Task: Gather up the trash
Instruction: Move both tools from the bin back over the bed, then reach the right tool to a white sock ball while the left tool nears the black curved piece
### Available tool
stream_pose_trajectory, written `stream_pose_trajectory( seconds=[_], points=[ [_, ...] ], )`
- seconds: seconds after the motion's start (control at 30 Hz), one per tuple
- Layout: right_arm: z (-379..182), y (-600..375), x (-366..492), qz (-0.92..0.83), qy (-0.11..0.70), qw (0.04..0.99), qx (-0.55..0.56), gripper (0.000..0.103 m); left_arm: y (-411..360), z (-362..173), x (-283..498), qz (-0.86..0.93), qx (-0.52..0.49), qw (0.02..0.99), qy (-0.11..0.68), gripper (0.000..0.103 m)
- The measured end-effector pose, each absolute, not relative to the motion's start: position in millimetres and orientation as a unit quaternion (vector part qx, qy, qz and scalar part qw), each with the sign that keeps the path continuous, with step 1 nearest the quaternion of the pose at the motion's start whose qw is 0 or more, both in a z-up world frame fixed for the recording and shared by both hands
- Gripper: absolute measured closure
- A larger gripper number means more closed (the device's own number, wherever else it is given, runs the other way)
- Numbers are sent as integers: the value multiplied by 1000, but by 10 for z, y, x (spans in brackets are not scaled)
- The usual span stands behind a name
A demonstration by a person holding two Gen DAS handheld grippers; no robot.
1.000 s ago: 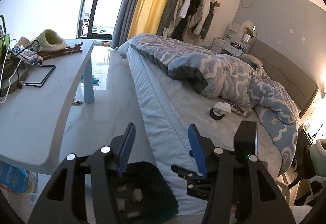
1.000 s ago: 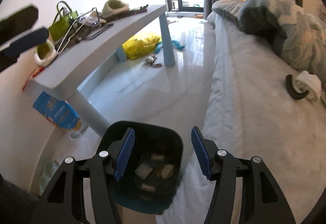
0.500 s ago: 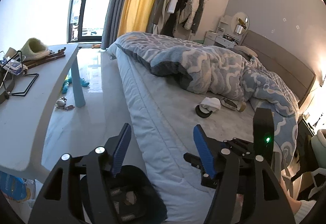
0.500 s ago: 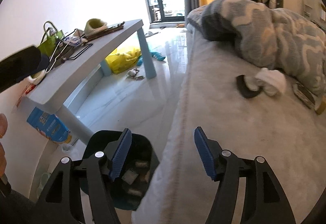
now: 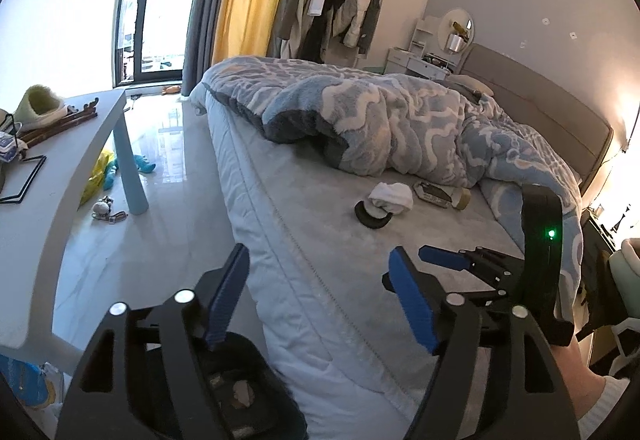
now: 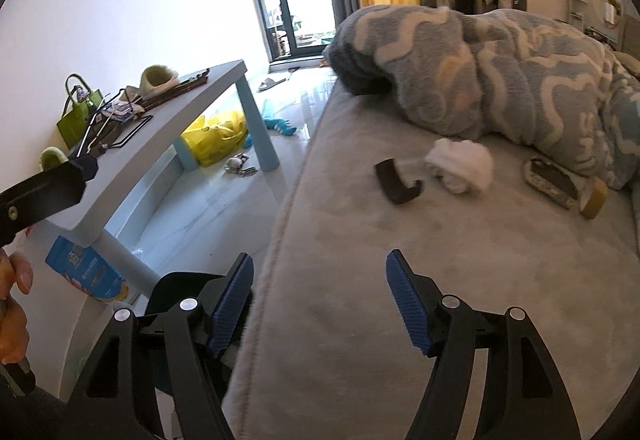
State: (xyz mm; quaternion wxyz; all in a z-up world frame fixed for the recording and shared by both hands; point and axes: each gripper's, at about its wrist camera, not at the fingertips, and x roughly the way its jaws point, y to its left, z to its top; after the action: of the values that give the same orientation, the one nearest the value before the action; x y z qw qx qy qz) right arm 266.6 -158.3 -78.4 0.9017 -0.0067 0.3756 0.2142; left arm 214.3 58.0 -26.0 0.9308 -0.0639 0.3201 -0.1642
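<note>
Tongs first: the left gripper [image 5: 320, 304], black with blue ribbed pads, has its jaws opening with nothing between them, poised over the near edge of the grey-sheeted bed [image 5: 344, 240]. The right gripper [image 6: 320, 304], of the same make, is likewise opening and empty, held over the bed's edge; in the left wrist view it shows just beside the left one, toward the bed's foot side. Below both, on the floor against the bed's side, stands the black plastic trash bin [image 5: 240, 380] with a few crumpled scraps inside. Farther up the bed lie a black curved hook-shaped piece [image 6: 396, 180] and, just beside it, a crumpled white wad of cloth or paper [image 6: 460, 164]; which it is cannot be told. Next to those, nearer the headboard, is a dark flat patterned object [image 6: 552, 182] touching a small tan cylinder [image 6: 594, 196]. A blue-and-white wavy fleece blanket [image 5: 400, 128] is heaped behind them. Across the floor from the bed stands a pale blue table [image 6: 168, 144] carrying a green handbag [image 6: 76, 116] and a fluffy green slipper [image 6: 158, 78].
</note>
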Motion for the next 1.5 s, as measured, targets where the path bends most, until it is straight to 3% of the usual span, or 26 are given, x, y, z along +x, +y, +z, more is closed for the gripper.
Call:
stream_pose_trajectory(
  seconds=[1.3, 1.4, 1.5],
  points=[
    [-666, -2435, 3538, 189, 372, 907, 57, 28, -120, -668, 2921, -194, -40, 916, 349, 14],
    [-677, -2443, 3616, 191, 375, 905, 66, 19, -181, -738, 2981, -199, -35, 912, 356, 14],
    [-687, -2432, 3678, 195, 377, 903, 69, 19, -217, -786, 3037, -202, -33, 909, 363, 14]
  ],
)
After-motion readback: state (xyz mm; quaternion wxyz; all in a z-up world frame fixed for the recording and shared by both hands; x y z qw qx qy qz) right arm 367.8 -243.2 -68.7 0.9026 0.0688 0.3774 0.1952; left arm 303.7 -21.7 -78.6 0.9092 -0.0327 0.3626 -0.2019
